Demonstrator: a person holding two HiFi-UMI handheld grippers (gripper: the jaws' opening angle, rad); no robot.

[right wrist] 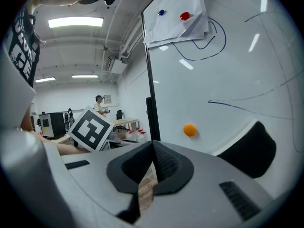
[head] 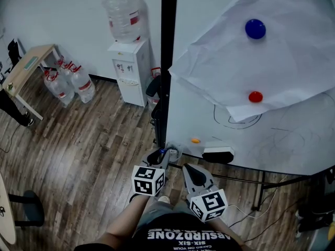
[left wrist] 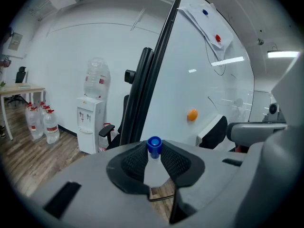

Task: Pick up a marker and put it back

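Observation:
A marker with a white body and a blue cap (left wrist: 153, 145) stands upright between the pads of my left gripper (left wrist: 153, 156), which is shut on it. In the head view the blue cap of the marker (head: 163, 151) shows at the tip of the left gripper (head: 160, 157), just at the lower left corner of the whiteboard (head: 293, 140). My right gripper (head: 189, 169) is beside it to the right. Its jaws meet at the tips, and the right gripper (right wrist: 153, 145) holds nothing.
A black eraser (head: 218, 155) and an orange magnet (head: 195, 140) sit low on the board. Paper sheets (head: 261, 51) hang under a blue and a red magnet. The black board post (head: 168, 61), a water dispenser (head: 131, 72), floor bottles (head: 70, 82) and a desk (head: 26, 67) stand to the left.

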